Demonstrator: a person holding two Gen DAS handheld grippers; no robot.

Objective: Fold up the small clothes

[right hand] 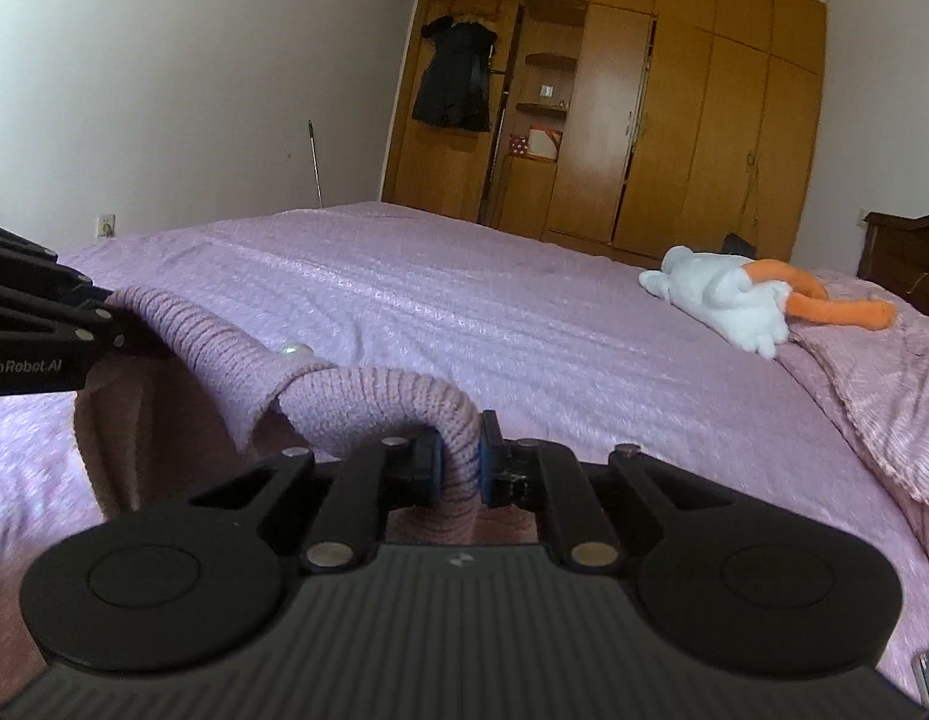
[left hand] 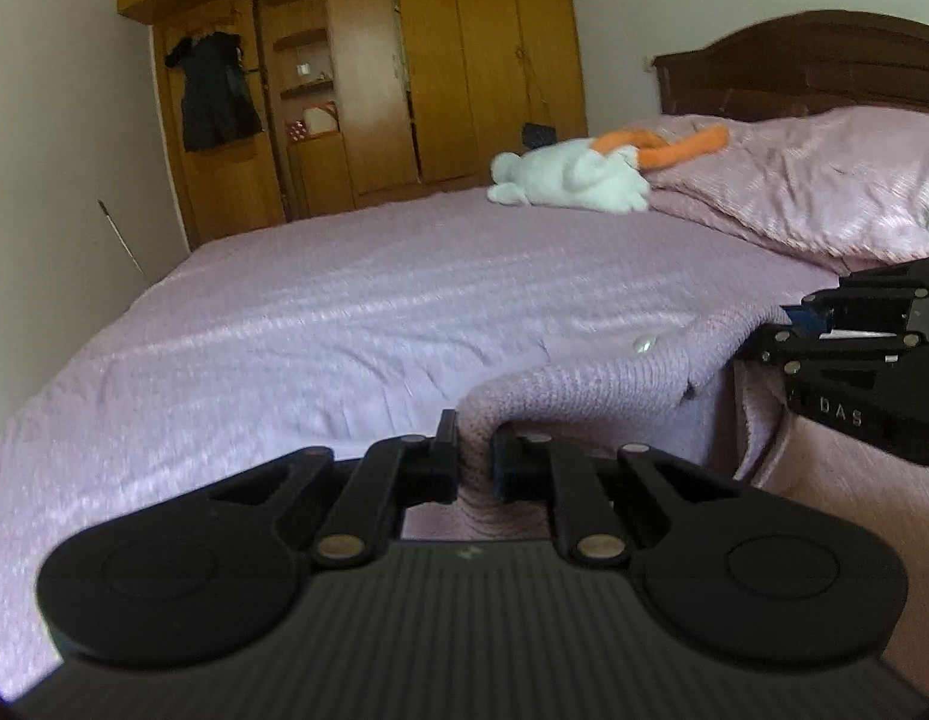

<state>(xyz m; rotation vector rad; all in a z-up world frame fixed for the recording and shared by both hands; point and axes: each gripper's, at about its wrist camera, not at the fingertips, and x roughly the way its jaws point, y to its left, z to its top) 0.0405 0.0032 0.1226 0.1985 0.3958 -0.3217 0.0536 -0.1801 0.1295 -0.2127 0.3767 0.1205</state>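
Note:
A small pink knitted garment [left hand: 614, 384] with pearl buttons hangs lifted above the bed between both grippers. My left gripper [left hand: 473, 462] is shut on one bunched edge of it. My right gripper [right hand: 461, 462] is shut on the other edge of the garment [right hand: 368, 396], which arches over its fingers. In the left wrist view the right gripper [left hand: 764, 348] shows at the right edge, pinching the knit. In the right wrist view the left gripper [right hand: 113, 324] shows at the left edge, also gripping it. The garment's lower part hangs out of sight.
The bed [left hand: 344, 312] carries a lilac cover, with a rumpled pink blanket [left hand: 824, 180] by the dark headboard [left hand: 812, 60]. A white and orange plush toy [left hand: 578, 174] lies far across it. A wooden wardrobe [right hand: 674, 108] with a hanging dark garment [right hand: 458, 78] fills the far wall.

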